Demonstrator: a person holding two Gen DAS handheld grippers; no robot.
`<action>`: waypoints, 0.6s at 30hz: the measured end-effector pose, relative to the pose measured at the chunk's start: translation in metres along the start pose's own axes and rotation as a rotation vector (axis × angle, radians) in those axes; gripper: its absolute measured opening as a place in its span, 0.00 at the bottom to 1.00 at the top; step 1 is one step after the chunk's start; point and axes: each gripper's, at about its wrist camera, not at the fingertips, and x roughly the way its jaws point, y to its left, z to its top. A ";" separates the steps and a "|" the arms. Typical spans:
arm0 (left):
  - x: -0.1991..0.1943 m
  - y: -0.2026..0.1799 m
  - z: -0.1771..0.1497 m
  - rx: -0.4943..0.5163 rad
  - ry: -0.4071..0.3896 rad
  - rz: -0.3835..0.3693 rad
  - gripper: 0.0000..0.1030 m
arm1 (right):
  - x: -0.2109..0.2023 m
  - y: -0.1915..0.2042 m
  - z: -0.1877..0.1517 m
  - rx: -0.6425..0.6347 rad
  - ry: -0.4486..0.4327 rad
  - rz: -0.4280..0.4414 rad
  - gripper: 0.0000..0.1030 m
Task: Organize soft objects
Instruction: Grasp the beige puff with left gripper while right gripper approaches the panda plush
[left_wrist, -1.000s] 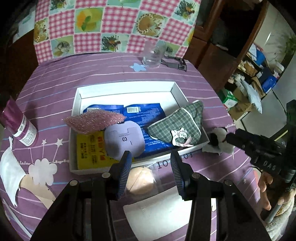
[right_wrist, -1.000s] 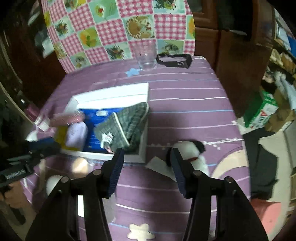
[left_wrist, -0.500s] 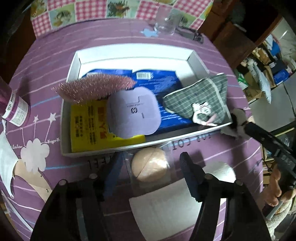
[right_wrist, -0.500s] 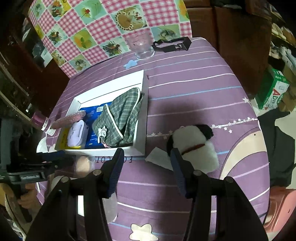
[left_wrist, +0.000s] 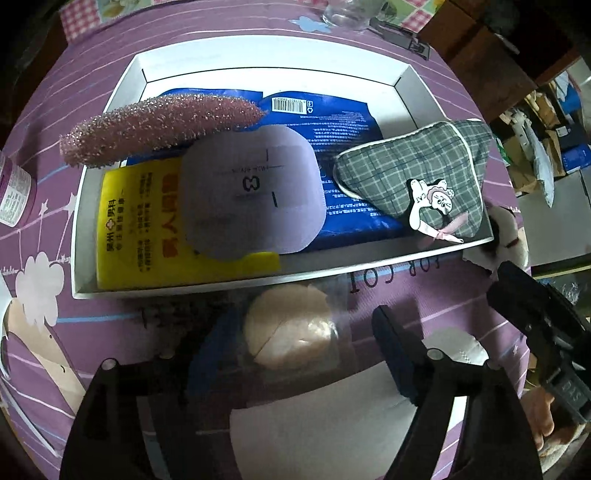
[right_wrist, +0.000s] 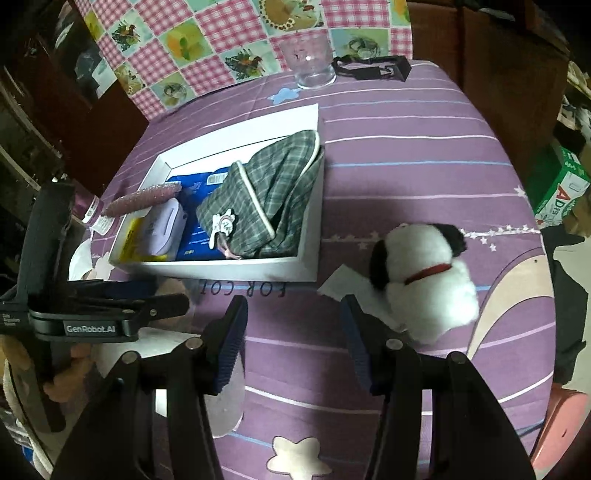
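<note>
The left gripper (left_wrist: 295, 332) is opening, its jaws straddling a beige puff (left_wrist: 290, 330) in a clear packet just before the white tray (left_wrist: 417, 86); whether the blurred left pad touches it is unclear. The right gripper (right_wrist: 293, 328) stands half open and empty, beside the plush dog (right_wrist: 424, 277) on the purple tablecloth (right_wrist: 424, 155).
</note>
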 end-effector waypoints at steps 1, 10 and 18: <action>0.001 -0.001 0.000 0.001 -0.001 0.009 0.79 | 0.000 0.000 0.000 0.001 0.006 0.014 0.52; 0.010 -0.022 -0.007 0.053 -0.015 0.106 0.81 | 0.011 0.010 -0.005 -0.014 0.059 0.074 0.52; -0.001 -0.002 -0.008 -0.033 -0.044 0.118 0.39 | 0.012 0.008 -0.006 -0.010 0.062 0.068 0.52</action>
